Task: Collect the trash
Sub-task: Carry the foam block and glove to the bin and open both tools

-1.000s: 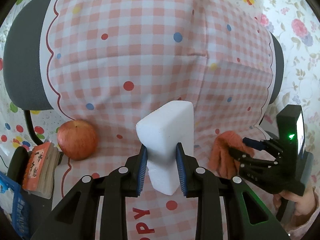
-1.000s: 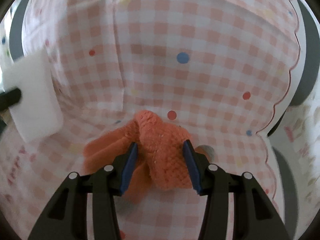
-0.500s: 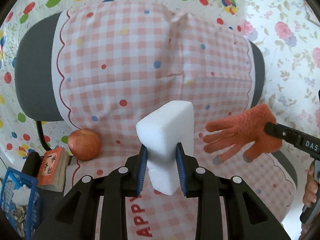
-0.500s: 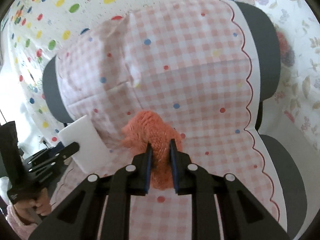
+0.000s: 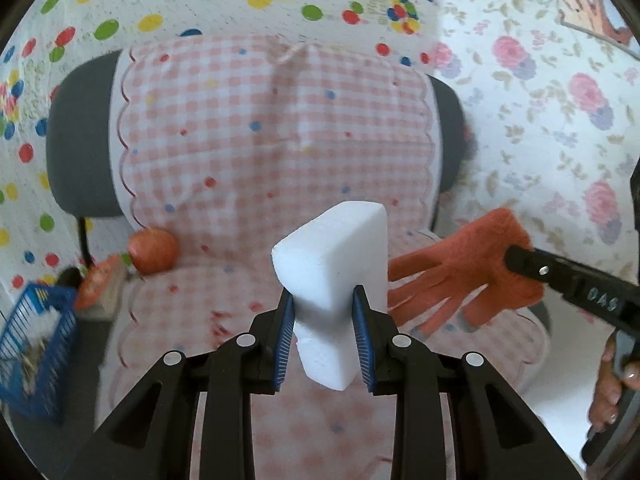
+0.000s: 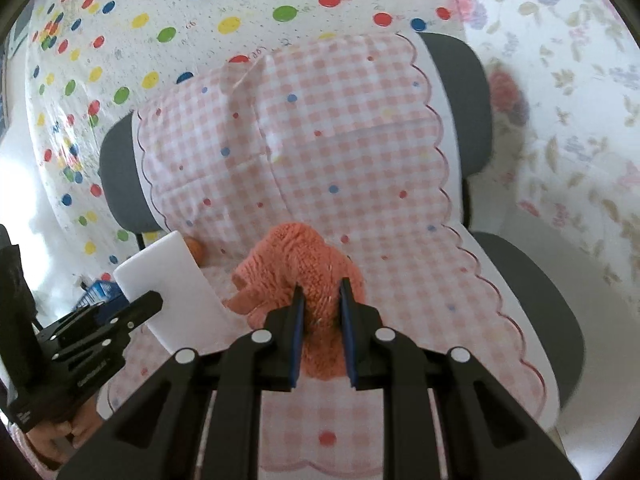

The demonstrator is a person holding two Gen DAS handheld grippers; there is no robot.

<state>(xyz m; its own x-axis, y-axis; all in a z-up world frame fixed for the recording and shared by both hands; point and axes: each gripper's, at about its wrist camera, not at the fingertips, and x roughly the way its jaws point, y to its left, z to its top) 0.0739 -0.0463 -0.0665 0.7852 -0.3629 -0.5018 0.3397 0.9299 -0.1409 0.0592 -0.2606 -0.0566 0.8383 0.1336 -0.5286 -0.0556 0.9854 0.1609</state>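
White foam block (image 5: 336, 280) clamped upright in left gripper (image 5: 323, 334), orange glove (image 6: 304, 276) pinched in right gripper (image 6: 322, 330), jaws just narrowed onto it, both above the checked-cloth chair (image 5: 280, 132). Apple (image 5: 153, 250) and book (image 5: 98, 284) at the seat's left edge; blue basket (image 5: 36, 344) lower left, beside chair.

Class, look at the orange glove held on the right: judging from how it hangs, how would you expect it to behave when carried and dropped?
The orange glove probably stays floppy: in the left wrist view its fingers droop and splay beyond the right tongs. It looks fuzzy and knitted, so likely light and unlikely to slip. It bunches between the pads, so it should squash easily and land limp rather than roll.
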